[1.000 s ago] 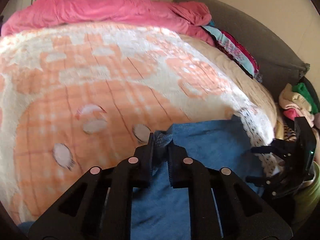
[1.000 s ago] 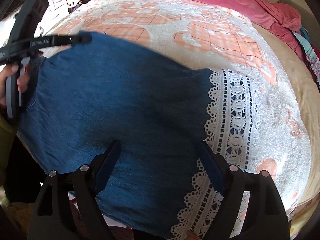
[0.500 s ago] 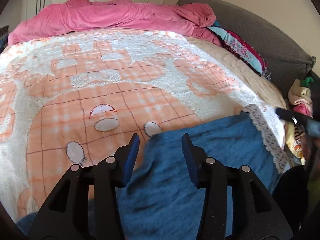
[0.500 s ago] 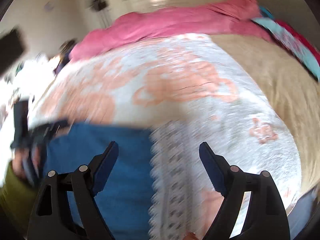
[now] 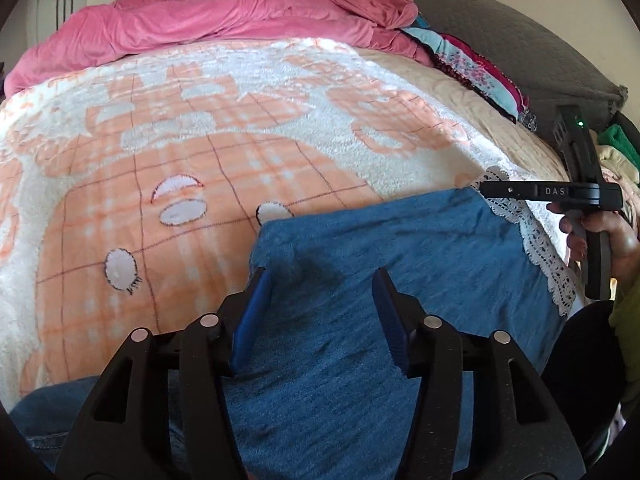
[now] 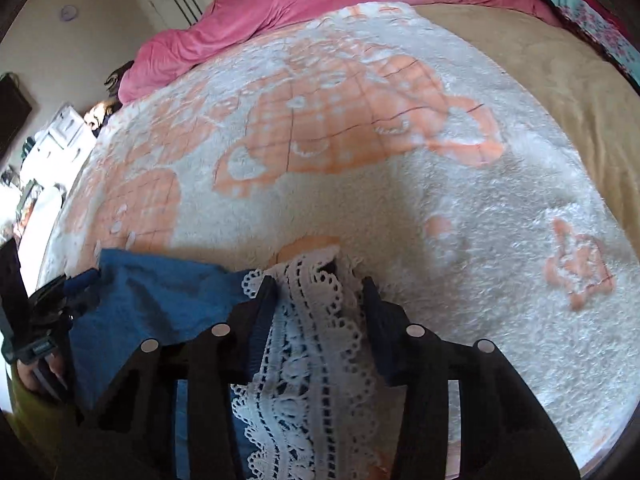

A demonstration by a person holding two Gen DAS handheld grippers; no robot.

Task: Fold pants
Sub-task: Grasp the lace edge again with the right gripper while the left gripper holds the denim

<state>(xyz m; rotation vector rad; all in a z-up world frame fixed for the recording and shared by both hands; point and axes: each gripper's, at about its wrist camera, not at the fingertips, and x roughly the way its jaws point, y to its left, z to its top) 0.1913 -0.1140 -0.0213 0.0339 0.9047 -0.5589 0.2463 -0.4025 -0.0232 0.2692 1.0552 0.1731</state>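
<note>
Pants [image 5: 400, 280]: left corner just let go, lace hem about to be taken.

At lower left of the left-wrist frame, the left gripper [image 5: 320, 312] had released the denim corner it pinched a second before, its jaws opening above the soft blue cloth. The pants lay low and centre on the fleecy orange-and-white blanket [image 5: 200, 140]. At right, the right gripper [image 6: 320, 300] had swung over to the white openwork lace hem [image 6: 312, 340], its jaws closing around it, not yet clamped.
</note>
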